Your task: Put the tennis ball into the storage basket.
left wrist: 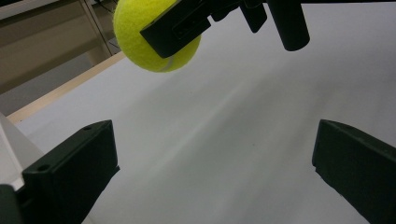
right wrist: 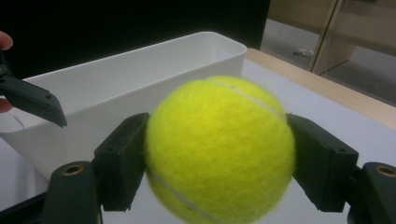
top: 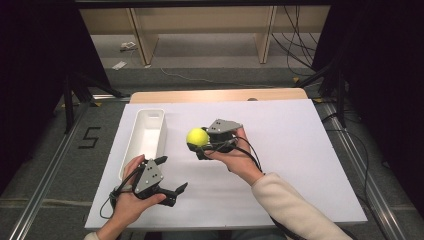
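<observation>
A yellow tennis ball is held above the white table sheet, just right of the white bin. My right gripper is shut on it; both black jaws press the ball's sides in the right gripper view, with the bin close behind. My left gripper rests near the front left of the sheet, open, with nothing between its jaws. From the left gripper view the ball hangs up ahead in the other gripper's jaws.
The white sheet covers a wooden table whose far edge shows. Cables trail from both grippers. Tripod legs and wooden furniture stand on the floor beyond the table.
</observation>
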Available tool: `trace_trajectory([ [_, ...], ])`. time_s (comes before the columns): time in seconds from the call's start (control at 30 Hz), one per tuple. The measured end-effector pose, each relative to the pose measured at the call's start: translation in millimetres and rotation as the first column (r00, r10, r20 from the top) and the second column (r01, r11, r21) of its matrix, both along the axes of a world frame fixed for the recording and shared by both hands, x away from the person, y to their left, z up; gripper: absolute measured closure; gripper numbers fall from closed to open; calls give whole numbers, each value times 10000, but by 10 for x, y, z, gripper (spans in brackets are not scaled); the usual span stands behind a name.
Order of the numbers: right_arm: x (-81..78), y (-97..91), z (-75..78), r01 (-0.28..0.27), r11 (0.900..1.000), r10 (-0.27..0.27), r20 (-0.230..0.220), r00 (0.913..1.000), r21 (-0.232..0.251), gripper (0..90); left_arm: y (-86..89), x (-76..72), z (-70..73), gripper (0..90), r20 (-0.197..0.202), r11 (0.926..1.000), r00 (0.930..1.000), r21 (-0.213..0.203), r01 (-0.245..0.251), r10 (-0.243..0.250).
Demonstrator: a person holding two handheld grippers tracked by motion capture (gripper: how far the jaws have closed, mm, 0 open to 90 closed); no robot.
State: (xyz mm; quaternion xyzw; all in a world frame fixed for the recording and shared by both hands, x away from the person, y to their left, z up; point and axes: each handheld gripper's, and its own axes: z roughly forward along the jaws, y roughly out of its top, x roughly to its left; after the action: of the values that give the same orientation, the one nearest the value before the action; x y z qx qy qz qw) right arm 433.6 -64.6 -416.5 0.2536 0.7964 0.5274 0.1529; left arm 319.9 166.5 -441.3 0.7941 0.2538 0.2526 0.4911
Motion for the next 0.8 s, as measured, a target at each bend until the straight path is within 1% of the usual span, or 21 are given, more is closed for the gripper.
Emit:
trace_trajectory([
  [0.77, 16, 75, 48, -95, 9998, 95, -6, 10000, 155, 266, -3, -2, 3, 0, 40, 10000, 10000, 20, 30, -30],
  [0.8, 16, 79, 48, -108, 9998, 109, -16, 9999, 152, 266, -5, -5, 2, 0, -2, 10000, 10000, -25, 24, -25],
])
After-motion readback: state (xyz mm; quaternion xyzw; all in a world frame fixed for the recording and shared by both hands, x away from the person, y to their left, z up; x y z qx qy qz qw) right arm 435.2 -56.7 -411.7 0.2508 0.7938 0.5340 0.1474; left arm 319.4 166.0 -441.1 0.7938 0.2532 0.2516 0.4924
